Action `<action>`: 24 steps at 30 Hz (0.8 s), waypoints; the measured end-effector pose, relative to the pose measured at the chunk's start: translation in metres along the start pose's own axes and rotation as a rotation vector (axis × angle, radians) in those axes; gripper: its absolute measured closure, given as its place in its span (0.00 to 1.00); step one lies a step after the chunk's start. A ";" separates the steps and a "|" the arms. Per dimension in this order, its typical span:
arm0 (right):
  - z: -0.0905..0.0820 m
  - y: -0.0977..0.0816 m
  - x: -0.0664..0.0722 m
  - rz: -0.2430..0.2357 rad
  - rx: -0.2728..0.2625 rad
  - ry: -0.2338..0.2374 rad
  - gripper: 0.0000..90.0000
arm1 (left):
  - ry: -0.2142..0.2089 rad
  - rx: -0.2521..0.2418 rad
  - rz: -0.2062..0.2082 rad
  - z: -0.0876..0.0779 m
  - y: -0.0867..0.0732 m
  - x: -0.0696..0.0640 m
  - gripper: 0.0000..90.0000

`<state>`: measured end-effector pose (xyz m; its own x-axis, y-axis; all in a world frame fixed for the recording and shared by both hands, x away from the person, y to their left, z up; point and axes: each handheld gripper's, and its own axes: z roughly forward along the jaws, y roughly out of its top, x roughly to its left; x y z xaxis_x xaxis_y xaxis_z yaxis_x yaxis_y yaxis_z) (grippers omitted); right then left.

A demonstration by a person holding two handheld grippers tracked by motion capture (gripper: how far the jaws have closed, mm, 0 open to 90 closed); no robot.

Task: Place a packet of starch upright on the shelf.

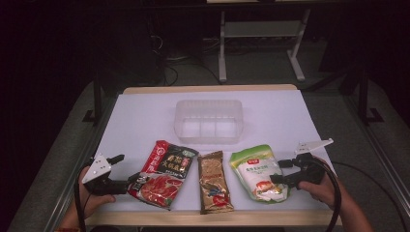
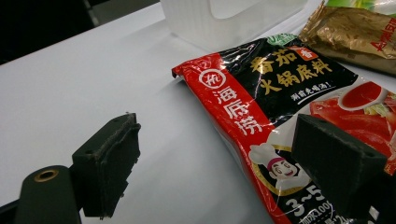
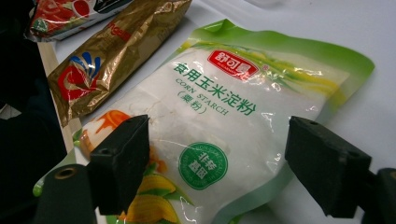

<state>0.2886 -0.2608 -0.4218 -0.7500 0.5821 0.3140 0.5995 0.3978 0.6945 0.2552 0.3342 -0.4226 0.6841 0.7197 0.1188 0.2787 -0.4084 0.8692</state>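
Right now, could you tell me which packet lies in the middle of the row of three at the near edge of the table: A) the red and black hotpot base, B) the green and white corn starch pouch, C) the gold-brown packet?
C: in the high view the gold-brown packet lies between the red and black hotpot base and the corn starch pouch.

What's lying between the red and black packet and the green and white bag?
A gold-brown packet lies between the red and black packet and the green and white bag, flat on the table. The high view shows it best.
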 end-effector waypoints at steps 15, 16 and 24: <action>0.039 0.002 -0.001 0.089 0.122 0.185 0.04 | -0.018 0.007 0.021 0.004 0.004 -0.003 0.17; 0.039 0.002 -0.001 0.089 0.122 0.185 0.04 | -0.018 0.007 0.021 0.004 0.004 -0.003 0.17; 0.046 0.009 0.012 0.032 0.127 0.293 0.36 | -0.018 0.007 0.015 0.003 0.003 -0.002 0.17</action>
<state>0.2983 -0.2179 -0.4413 -0.7678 0.3738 0.5204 0.6403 0.4787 0.6008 0.2563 0.3297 -0.4216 0.7001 0.7034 0.1229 0.2732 -0.4228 0.8640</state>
